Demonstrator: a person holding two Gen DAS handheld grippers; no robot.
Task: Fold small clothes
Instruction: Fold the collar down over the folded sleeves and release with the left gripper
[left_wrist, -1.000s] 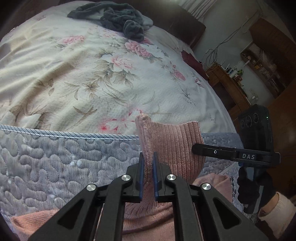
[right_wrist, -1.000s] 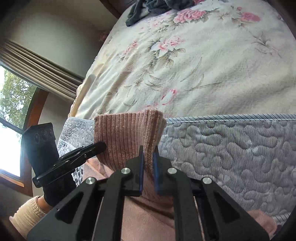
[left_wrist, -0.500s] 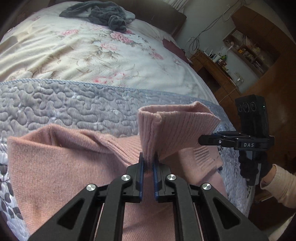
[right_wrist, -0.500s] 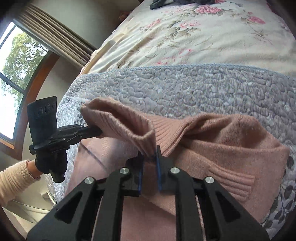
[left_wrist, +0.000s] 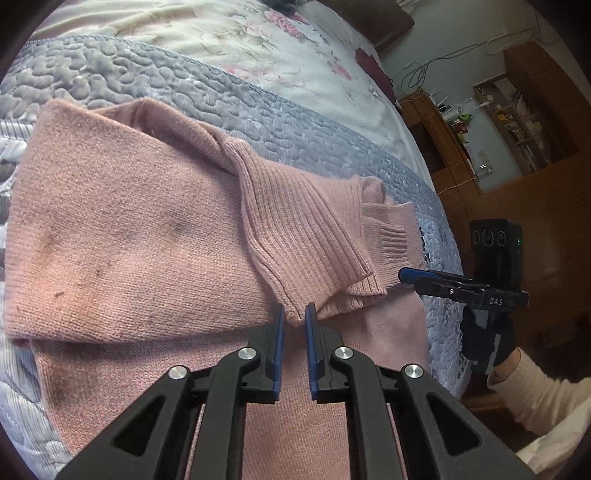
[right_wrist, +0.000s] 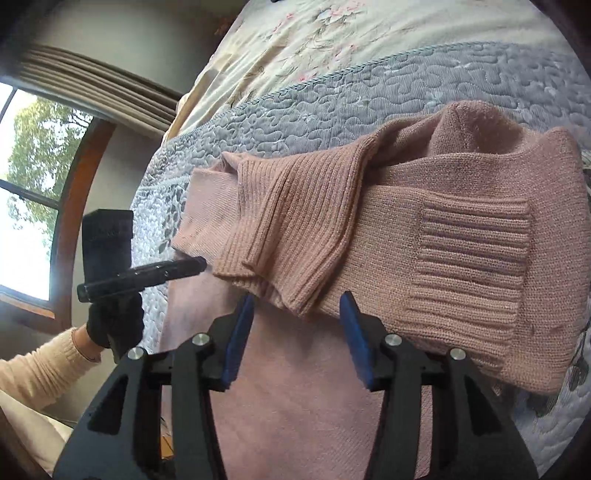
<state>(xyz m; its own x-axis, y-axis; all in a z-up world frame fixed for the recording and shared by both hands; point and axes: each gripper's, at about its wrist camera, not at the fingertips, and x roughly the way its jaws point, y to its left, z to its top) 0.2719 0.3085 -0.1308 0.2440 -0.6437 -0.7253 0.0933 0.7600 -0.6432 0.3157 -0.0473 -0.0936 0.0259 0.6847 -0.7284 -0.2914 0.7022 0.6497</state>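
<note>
Pink sweater (left_wrist: 122, 236) lies folded on the bed's grey quilt (left_wrist: 155, 85), ribbed collar toward 3 o'clock in my left view. My left tongs (left_wrist: 293, 314) sit slightly parted at the collar's edge, gripping nothing. My right tongs (right_wrist: 297, 308) are spread wide just short of the ribbing.

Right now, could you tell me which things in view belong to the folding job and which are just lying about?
In the job:
- pink sweater, lying on the bed with its ribbed collar folded over
- left gripper, slightly open at the collar's edge
- right gripper, open

Lying about:
- quilt
- dark clothes, at the far end of the bed
- wooden shelves
</note>
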